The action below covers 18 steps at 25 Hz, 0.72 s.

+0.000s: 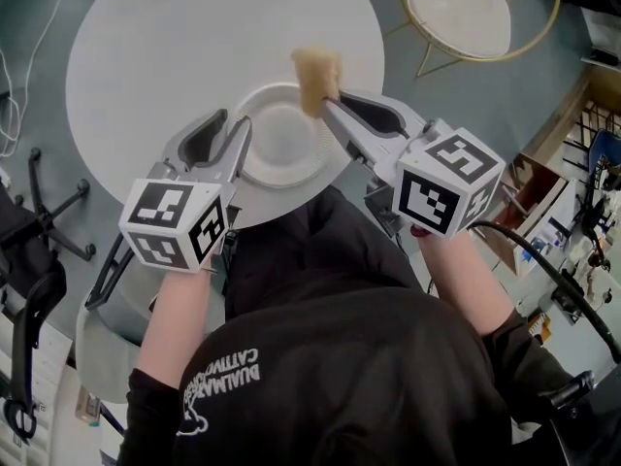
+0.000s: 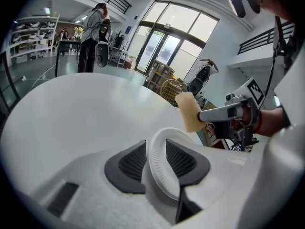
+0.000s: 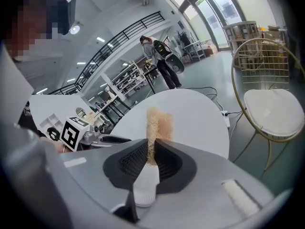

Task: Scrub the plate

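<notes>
We see a white plate (image 1: 281,149) on a round white table (image 1: 165,47), close to the table's near edge. Our left gripper (image 2: 155,149) reaches in from the near left, and the plate's left rim stands between its two dark ribbed pads (image 2: 133,162). The jaws are spread wide and do not pinch the rim. From this gripper's own view the rim shows as a white ridged crescent rising between the pads.

Our right gripper (image 3: 151,151) comes in from the near right with its jaws clamped tight on a tan sponge (image 3: 157,123). The sponge sticks out past the jaw tips, and in the head view it sits at the plate's far right rim. We cannot tell whether it touches the plate or hangs just over it. The two grippers point toward each other across the plate.

To the far right of the table stands a chair (image 1: 456,8) with a gold wire frame and a white seat. Well beyond the table a person (image 2: 90,32) in dark clothes stands by some shelves
</notes>
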Each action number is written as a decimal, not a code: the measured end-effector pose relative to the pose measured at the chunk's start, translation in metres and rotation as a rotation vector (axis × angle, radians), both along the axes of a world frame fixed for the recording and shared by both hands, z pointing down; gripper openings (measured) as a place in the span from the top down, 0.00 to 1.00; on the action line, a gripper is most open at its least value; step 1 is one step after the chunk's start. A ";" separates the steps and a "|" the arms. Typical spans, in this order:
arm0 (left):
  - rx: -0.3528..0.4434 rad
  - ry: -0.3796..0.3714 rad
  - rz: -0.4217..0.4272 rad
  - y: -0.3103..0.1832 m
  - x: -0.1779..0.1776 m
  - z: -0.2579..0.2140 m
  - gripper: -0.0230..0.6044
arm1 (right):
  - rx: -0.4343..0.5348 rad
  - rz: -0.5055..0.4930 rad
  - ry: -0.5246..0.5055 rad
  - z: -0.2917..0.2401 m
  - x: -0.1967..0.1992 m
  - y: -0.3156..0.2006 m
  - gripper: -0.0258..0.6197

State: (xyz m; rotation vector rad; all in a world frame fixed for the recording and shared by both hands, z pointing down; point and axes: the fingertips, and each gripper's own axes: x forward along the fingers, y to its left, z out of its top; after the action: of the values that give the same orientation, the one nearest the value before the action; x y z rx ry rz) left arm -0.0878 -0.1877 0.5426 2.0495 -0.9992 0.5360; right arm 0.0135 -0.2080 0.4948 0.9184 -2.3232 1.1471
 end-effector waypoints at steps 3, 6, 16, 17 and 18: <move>-0.009 -0.013 0.022 -0.001 0.010 0.000 0.77 | -0.012 -0.012 0.000 0.002 -0.001 0.002 0.88; -0.018 -0.073 0.062 0.004 0.011 0.005 0.77 | -0.021 -0.038 0.000 0.005 -0.011 0.006 0.88; -0.030 -0.167 0.041 0.004 0.010 0.012 0.78 | -0.009 -0.081 -0.001 0.000 -0.015 0.007 0.88; -0.026 -0.175 0.041 0.006 0.007 0.013 0.78 | -0.009 -0.081 0.000 0.001 -0.017 0.009 0.88; -0.022 -0.184 0.040 0.008 0.004 0.014 0.78 | -0.009 -0.082 0.000 0.002 -0.019 0.011 0.88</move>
State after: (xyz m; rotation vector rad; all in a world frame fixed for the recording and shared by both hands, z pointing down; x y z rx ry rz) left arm -0.0840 -0.1798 0.5570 2.0320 -1.0546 0.7642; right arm -0.0057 -0.1966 0.4968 0.8127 -2.3305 1.1233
